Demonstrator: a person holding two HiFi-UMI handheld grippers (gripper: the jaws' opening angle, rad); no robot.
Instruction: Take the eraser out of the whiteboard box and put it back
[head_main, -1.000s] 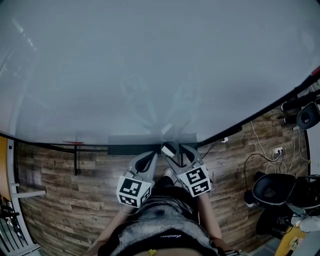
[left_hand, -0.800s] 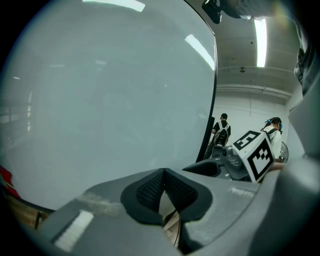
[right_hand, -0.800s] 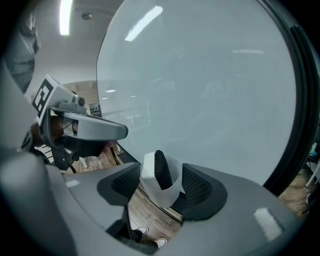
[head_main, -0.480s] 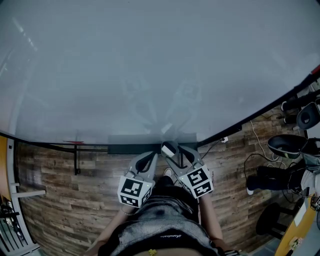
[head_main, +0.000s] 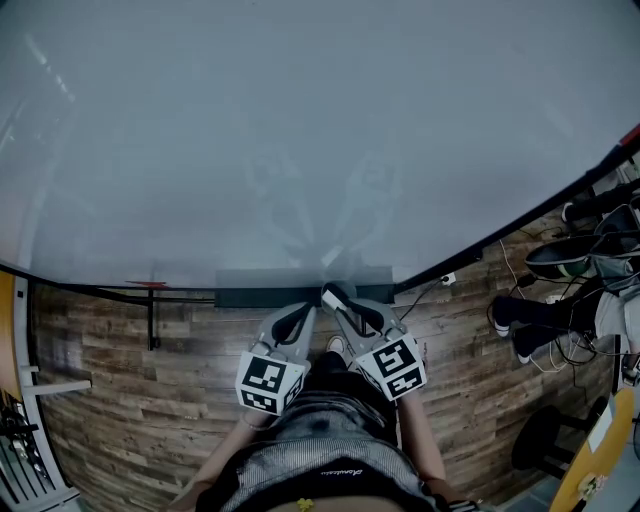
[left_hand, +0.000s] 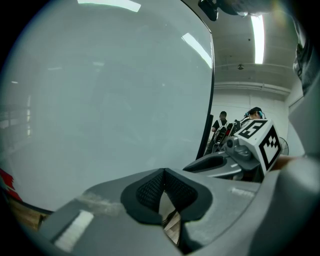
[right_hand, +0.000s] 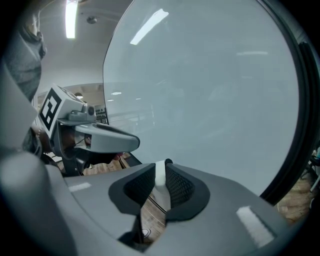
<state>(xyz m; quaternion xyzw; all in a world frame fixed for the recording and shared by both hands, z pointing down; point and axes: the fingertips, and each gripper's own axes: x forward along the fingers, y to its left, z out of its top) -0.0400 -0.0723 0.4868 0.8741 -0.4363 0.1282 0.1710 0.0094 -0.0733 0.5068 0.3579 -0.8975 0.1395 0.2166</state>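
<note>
One change: right claw (right_hand: 160, 170) on eraser (right_hand: 160, 179)

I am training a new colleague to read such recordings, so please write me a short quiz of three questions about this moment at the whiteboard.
1. True or false: the left gripper holds the eraser.
2. What is between the jaws of the right gripper? A) a marker B) the eraser C) nothing
3. Fill in: in the head view, both grippers point at the dark ___ along the lower edge of the whiteboard.

Key
1. False: its jaws are together and empty.
2. B: the jaws have just been closing, and their pads press on the eraser.
3. whiteboard box
</note>
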